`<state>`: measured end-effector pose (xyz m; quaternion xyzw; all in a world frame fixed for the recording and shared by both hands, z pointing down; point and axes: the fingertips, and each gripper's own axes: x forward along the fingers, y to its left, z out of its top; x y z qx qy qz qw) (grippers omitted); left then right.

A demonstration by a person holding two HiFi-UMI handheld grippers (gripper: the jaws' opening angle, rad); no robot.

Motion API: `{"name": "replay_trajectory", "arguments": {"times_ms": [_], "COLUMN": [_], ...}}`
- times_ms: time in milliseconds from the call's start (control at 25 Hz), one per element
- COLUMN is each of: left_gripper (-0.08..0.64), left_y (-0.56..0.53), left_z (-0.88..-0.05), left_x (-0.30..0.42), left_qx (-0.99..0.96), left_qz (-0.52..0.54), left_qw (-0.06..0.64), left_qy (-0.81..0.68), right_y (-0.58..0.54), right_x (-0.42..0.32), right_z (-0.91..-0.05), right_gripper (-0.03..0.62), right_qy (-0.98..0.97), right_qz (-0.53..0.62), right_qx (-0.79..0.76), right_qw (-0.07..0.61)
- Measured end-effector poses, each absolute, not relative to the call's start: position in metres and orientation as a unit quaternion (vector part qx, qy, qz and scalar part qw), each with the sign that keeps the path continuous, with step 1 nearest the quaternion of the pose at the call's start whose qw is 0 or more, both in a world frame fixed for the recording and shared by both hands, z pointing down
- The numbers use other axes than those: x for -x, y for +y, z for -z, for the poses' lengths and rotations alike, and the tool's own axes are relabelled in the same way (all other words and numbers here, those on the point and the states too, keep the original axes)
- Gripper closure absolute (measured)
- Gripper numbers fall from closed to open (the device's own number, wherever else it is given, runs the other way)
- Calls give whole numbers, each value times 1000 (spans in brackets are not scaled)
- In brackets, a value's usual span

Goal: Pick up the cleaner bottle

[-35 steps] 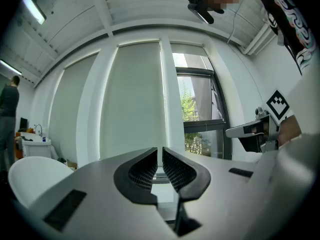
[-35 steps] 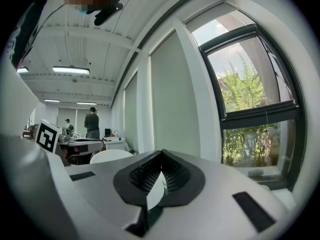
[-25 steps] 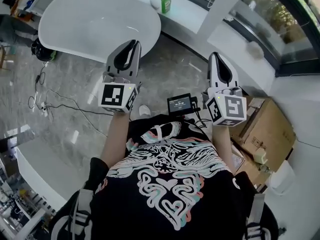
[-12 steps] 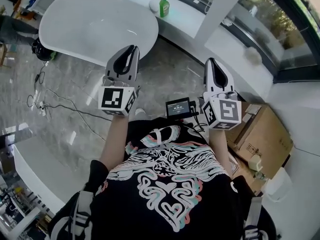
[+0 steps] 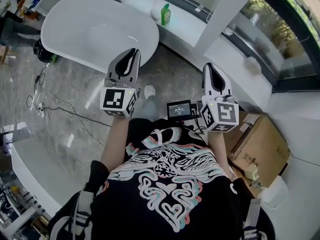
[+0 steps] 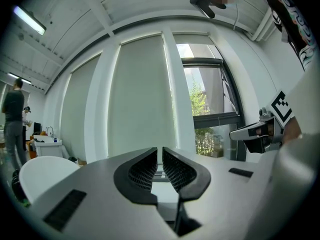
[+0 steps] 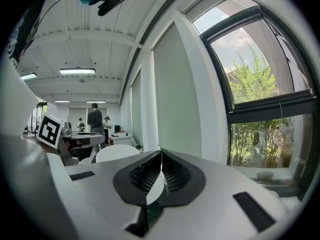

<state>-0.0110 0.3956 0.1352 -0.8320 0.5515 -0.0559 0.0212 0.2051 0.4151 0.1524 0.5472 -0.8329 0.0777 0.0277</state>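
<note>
Both pairs of jaws are closed with nothing between them. The left hand-held gripper (image 5: pixel 133 54) is beside the white table (image 5: pixel 75 31). Beyond it the green cleaner bottle (image 5: pixel 165 14) stands upright on the white ledge (image 5: pixel 187 24), well apart from both hand-held grippers, and the right hand-held gripper (image 5: pixel 210 68) is near a cardboard box (image 5: pixel 265 144), its contents hidden.

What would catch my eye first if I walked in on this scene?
The person in the black patterned shirt holds out two white tongs, the left tongs and the right tongs. Both are shut and empty, and each carries a black-and-white marker cube. Beyond them stands a big white oval table, and a green bottle sits on a white ledge at the top.
</note>
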Motion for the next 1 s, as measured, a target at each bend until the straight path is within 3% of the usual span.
{"name": "replay_trajectory", "arguments": {"times_ms": [1000], "left_gripper": [515], "left_y": [108], "left_z": [-124], "left_x": [62], "left_qx": [862], "left_qz": [45], "left_qw": [8], "left_qy": [505], "right_y": [154], "right_x": [-133], "right_z": [-140], "right_gripper": [565], "right_qy": [-824], "right_qz": [-72], "right_qx": [-558], "right_qw": [63]}}
